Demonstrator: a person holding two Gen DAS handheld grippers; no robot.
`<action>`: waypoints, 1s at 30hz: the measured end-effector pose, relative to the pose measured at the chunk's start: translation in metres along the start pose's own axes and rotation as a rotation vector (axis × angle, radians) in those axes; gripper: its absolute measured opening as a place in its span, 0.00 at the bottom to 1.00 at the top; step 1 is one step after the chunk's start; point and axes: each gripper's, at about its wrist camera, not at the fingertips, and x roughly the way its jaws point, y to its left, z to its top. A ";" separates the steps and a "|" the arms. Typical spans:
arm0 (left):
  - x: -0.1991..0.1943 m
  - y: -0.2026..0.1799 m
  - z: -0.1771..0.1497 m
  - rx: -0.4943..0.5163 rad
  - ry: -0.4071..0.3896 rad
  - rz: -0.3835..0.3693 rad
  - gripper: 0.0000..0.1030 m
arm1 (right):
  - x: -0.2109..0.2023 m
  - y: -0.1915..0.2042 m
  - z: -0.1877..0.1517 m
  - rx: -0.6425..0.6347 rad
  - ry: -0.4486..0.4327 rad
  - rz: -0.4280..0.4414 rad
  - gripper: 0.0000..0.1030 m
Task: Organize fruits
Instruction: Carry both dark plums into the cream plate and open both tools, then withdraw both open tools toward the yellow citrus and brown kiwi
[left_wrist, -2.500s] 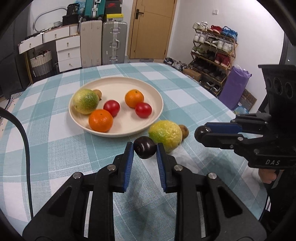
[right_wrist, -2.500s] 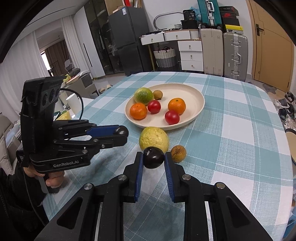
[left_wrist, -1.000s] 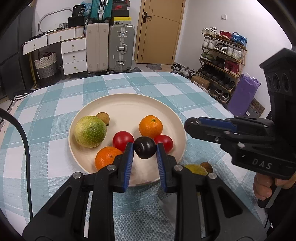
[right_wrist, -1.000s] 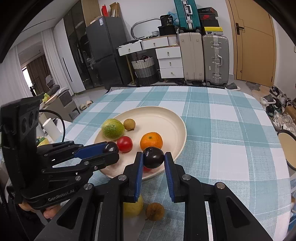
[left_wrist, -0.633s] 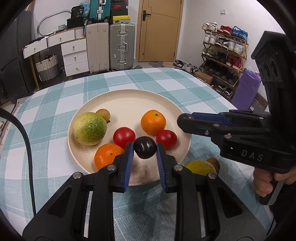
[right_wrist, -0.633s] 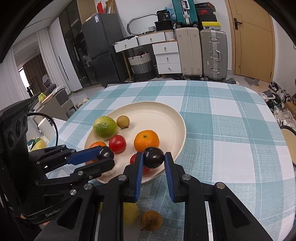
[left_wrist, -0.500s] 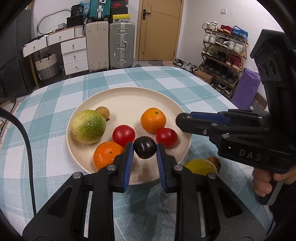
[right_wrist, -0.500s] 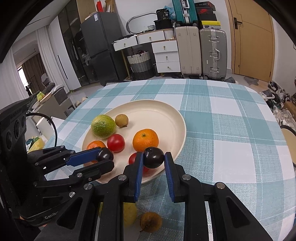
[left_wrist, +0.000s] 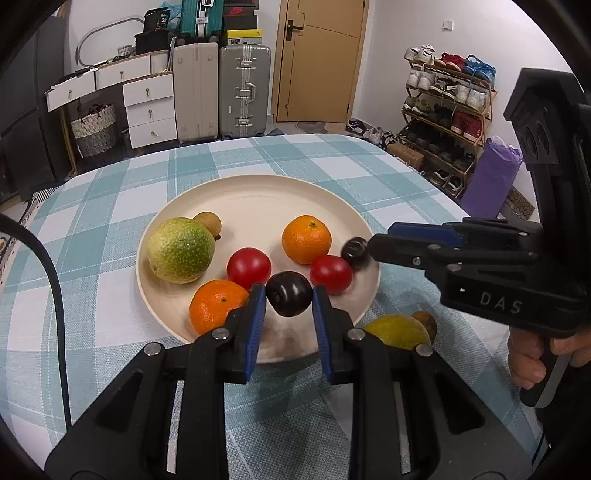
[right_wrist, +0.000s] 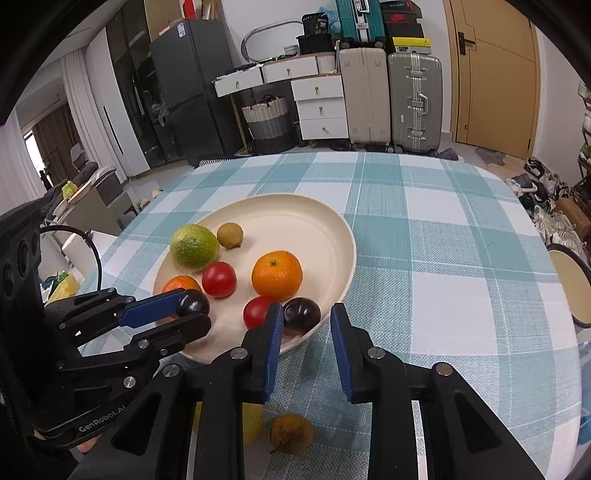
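Right wrist view: the right gripper (right_wrist: 306, 328) has just been opening, and its blue pads now stand spread. The dark plum (right_wrist: 301, 315) it was carrying sits on the near right edge of the cream plate (right_wrist: 332, 225), against the left pad and clear of the right one.

The left gripper (left_wrist: 289, 301) is pinching a second dark plum (left_wrist: 288, 294) tight between its pads, just above the near part of the plate.

On the plate there's a green-yellow citrus (left_wrist: 181, 249) and a small brown fruit (left_wrist: 208, 223) at the far left, two oranges (left_wrist: 306, 239) and two red tomatoes (left_wrist: 249, 268).

A yellow fruit (left_wrist: 397, 331) and another brown one (left_wrist: 424, 320) sit on the checked worktop (right_wrist: 443, 258), just off the plate's near right rim.
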 end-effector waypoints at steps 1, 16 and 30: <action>-0.001 0.001 0.001 -0.005 -0.001 -0.001 0.22 | -0.003 0.000 0.001 -0.004 -0.006 -0.012 0.27; -0.032 0.007 -0.004 -0.033 -0.075 0.014 0.83 | -0.039 -0.009 -0.014 0.016 -0.058 -0.039 0.84; -0.044 -0.008 -0.026 -0.035 -0.052 -0.017 0.99 | -0.054 -0.018 -0.038 0.008 -0.052 -0.046 1.00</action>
